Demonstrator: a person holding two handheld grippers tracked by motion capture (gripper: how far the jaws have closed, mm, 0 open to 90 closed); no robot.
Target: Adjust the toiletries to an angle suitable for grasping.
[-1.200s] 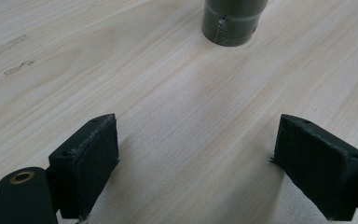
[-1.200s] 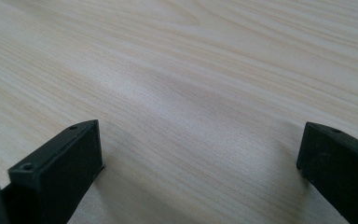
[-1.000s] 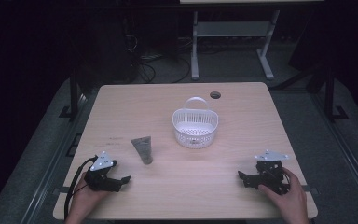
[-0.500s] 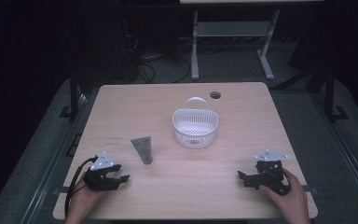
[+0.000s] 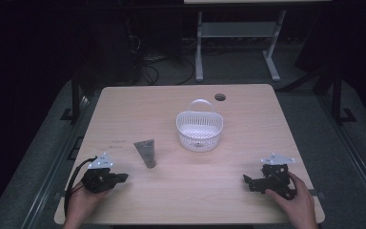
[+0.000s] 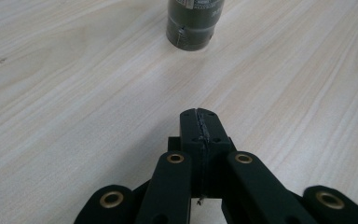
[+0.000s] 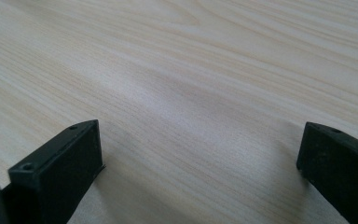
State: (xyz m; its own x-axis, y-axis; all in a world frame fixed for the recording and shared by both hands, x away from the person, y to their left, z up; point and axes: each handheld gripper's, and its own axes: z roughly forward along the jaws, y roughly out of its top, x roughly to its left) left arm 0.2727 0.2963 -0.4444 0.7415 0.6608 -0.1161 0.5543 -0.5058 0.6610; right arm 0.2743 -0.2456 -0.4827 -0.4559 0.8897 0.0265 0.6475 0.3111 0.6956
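Though the grey tube [image 6: 195, 21] ahead of the left gripper [image 6: 199, 122] is cut off at its top, its cap faces the clenched jaws. The right gripper [image 7: 200, 154] has its jaws spread wide over bare table [image 7: 177, 70]. Since a second ago the left gripper has edged slightly back toward the table's near edge.

Light wood table [image 5: 124, 119] is lit; surroundings are kept dark. Grey floor [image 5: 43, 157], white frame legs [image 5: 199, 47] and cables [image 5: 150, 67] are seen behind.

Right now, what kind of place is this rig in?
Probably a lab or data-collection workspace, not a home. A bare wooden table stands on dark flooring, cables are bundled behind it, and a metal stand sits beyond. The table's contents look staged: a white basket and a tube.
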